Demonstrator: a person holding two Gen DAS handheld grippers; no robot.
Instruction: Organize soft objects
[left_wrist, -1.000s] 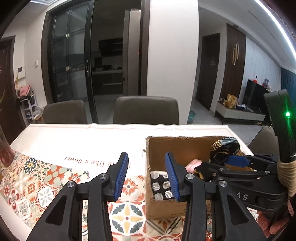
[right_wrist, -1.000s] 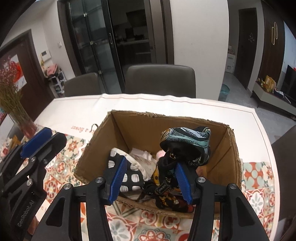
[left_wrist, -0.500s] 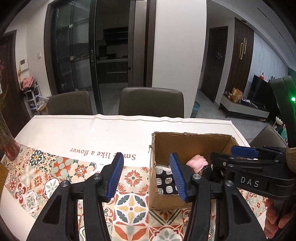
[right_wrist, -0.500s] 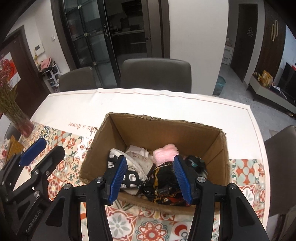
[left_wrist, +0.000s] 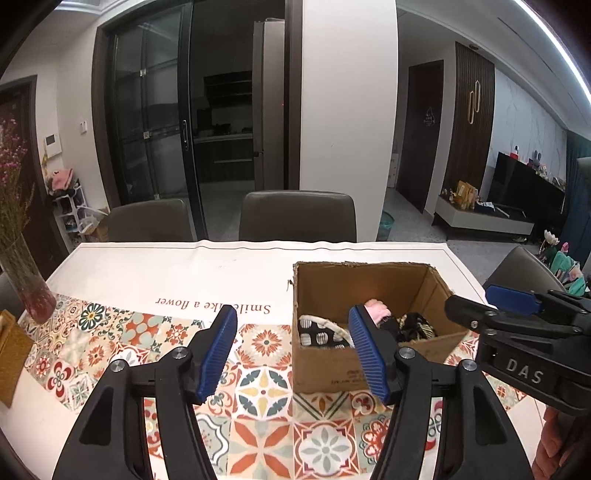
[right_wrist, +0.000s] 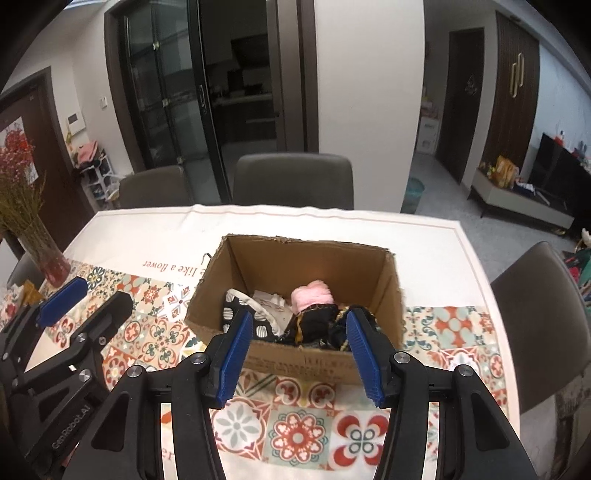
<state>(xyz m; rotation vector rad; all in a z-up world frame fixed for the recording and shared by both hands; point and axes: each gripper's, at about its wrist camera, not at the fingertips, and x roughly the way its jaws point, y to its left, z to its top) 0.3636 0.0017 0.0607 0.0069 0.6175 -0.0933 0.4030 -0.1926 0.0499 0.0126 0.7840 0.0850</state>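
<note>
Pulled up and back from the box (right_wrist: 295, 332), dark scarf now lying inside at 5 o'clock beside the pink sock (right_wrist: 312, 295); both grippers (left_wrist: 291, 354) (right_wrist: 299, 354) empty, left jaws just widened; risk: heaped cloth spilling over the low near wall.

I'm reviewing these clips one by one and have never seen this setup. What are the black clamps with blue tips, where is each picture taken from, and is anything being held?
There is no robot here. A person holds a hand-operated clamp in each hand, and each carries a wide-angle camera looking along its two fingers. One picture looks out from the left gripper, the other from the right gripper; each view also catches the other clamp at its edge.

Both look down at a table under a tiled-pattern tablecloth. On it stands an open cardboard box containing soft things: a black-and-white spotted cloth, a pink fluffy piece and dark patterned fabric. A vase of dried flowers stands at the left.

Nothing is held. Both pairs of jaws stand apart and empty; the left pair has just been opening.
</note>
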